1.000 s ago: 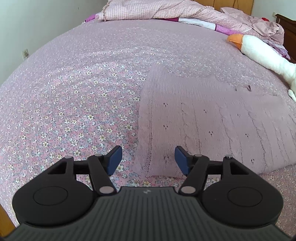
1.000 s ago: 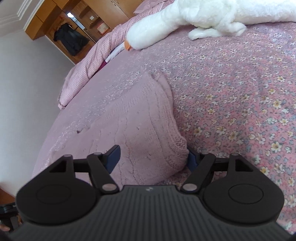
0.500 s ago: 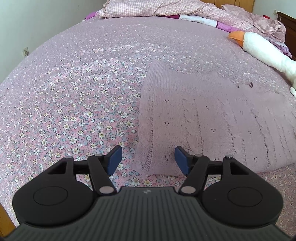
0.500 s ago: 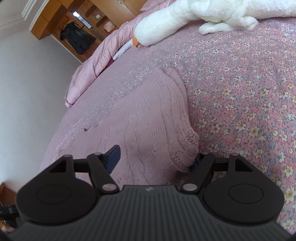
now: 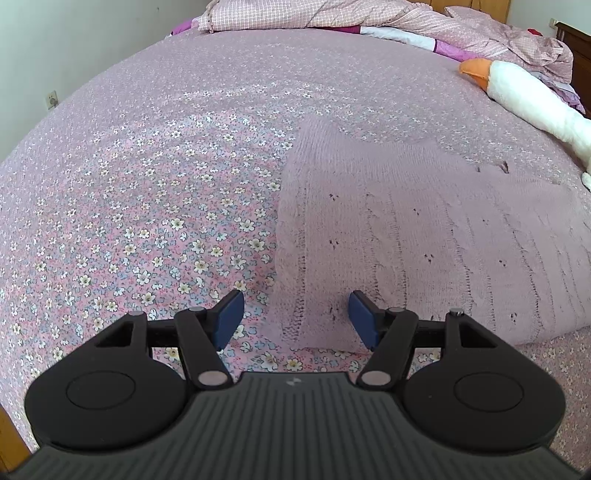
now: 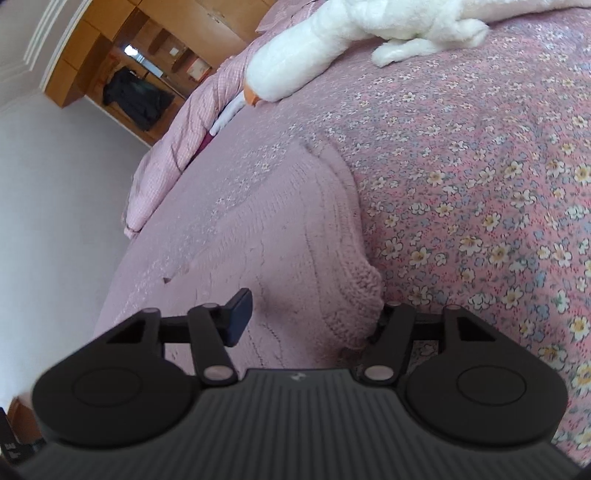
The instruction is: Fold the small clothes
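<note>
A pale pink knitted garment (image 5: 406,236) lies flat on the floral bedspread (image 5: 147,206). My left gripper (image 5: 295,317) is open and hovers low over the garment's near left corner, which lies between the jaws without being held. In the right wrist view the same garment (image 6: 273,251) fills the middle. My right gripper (image 6: 312,315) is open around its near right corner; the left finger pad (image 6: 240,315) rests on the knit, and the right pad is hidden behind the ribbed edge.
A white plush goose (image 5: 532,99) with an orange beak lies at the far right of the bed, also in the right wrist view (image 6: 332,48). A crumpled pink checked quilt (image 5: 332,14) lies at the head of the bed. A wooden wardrobe (image 6: 147,62) stands beyond.
The left gripper has moved slightly forward over the garment's corner. The right gripper has pushed in and tilted, so more of the ribbed corner sits between its jaws. Both stay open.
</note>
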A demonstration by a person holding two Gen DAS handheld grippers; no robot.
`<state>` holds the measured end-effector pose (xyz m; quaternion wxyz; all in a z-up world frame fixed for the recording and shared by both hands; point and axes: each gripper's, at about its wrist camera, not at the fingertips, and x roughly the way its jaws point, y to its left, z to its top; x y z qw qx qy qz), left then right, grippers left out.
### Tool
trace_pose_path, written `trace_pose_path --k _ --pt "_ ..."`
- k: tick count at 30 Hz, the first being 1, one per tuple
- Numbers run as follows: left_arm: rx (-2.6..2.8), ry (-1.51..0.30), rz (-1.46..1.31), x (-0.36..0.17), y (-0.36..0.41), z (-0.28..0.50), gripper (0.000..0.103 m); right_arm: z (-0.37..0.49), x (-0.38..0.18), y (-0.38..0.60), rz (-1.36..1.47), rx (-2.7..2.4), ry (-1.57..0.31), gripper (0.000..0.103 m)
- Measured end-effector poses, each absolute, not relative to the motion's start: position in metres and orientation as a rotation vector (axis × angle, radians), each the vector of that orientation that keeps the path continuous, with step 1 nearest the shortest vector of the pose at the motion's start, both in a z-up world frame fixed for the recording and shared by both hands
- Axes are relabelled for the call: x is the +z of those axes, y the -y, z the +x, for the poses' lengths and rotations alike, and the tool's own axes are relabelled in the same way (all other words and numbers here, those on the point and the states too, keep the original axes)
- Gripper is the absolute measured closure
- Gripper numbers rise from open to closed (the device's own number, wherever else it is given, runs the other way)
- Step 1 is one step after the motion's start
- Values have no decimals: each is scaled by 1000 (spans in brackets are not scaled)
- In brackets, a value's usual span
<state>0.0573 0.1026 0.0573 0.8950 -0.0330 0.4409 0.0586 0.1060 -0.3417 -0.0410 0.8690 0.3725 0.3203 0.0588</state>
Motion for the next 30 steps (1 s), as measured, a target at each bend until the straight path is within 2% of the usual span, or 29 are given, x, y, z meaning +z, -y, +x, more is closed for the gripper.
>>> trace_pose_path --k 8,9,11,13,15,30 --pt "131 -923 -62 55 -102 58 33 103 -40 334 736 119 -664 43" --pt "131 -924 -61 55 -102 58 33 103 -39 333 740 104 -668 55" --pt "134 -923 -58 56 -102 58 31 101 -40 332 769 99 -684 65" --pt "144 -923 -55 56 -103 59 24 100 -45 332 818 121 -683 65" --pt "157 -918 -52 55 -104 59 21 98 -49 332 823 119 -670 65" --pt "159 -929 -63 52 -108 59 21 88 -54 334 846 127 -624 67"
